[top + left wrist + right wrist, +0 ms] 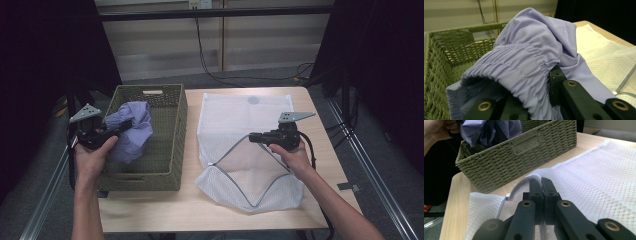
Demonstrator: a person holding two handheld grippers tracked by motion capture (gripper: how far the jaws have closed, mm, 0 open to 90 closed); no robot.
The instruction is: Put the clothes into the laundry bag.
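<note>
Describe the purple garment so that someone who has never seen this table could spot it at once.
Start at the light wooden table and find the green woven basket on its left side. Hanging over the basket, gripped in the left tongs, is the lilac garment with a gathered elastic band. It is the only coloured cloth; the white mesh bag beside it is see-through netting.

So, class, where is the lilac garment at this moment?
In the high view the lilac garment hangs at the table's left, over the green woven basket, clamped in the left hand-held gripper, well left of the white mesh bag.
</note>
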